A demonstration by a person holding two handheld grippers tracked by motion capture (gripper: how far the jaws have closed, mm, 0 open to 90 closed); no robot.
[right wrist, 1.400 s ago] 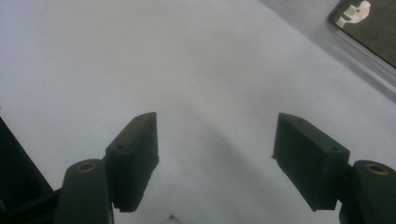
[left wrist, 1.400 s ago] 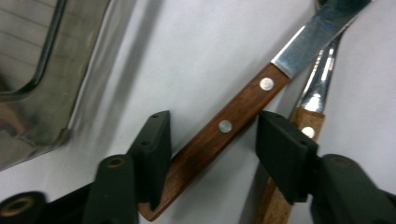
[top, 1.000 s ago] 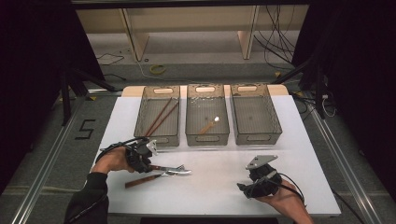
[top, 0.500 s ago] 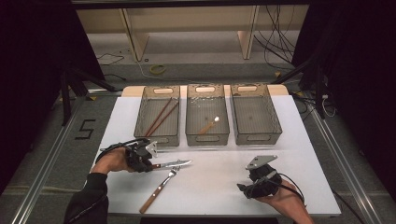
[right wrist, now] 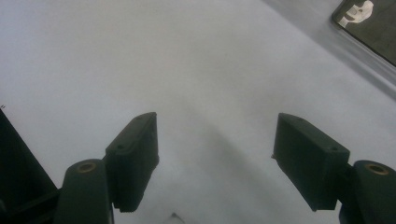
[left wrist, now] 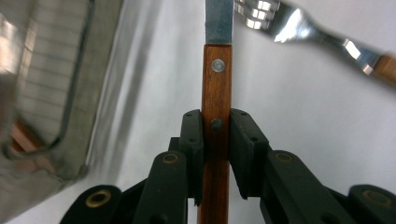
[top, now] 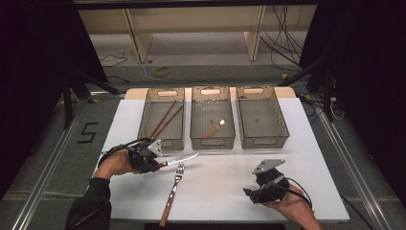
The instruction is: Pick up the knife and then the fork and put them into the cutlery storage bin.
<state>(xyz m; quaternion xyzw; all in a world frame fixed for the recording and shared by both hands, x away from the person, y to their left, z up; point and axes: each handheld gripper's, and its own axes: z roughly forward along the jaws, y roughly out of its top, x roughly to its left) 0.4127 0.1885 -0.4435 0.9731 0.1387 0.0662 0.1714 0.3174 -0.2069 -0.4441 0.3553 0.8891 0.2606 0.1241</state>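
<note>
A wooden-handled knife (top: 181,158) points right over the white table, and my left gripper (top: 158,163) is shut on its handle. In the left gripper view the pads (left wrist: 194,140) squeeze the brown handle (left wrist: 216,88) from both sides; the jaws have just been closing on it. The steel blade (left wrist: 218,18) runs off the top. A fork (top: 172,191) with a wooden handle lies diagonally just in front of the knife, its tines (left wrist: 261,11) beside the blade. My right gripper (top: 252,193) rests near the front right, open, with only bare table between its jaws (right wrist: 215,140).
Three clear bins stand in a row at the back: the left one (top: 143,125) holds chopsticks (top: 165,117), the middle one (top: 193,125) a small wooden-handled utensil (top: 214,128), the right one (top: 282,122) nothing. The left bin's corner (left wrist: 42,93) is close beside my left gripper.
The fork has swung from nearly crosswise under the knife to a diagonal, its handle now toward the front edge. My left jaws have narrowed onto the knife handle. The right gripper stayed put.
</note>
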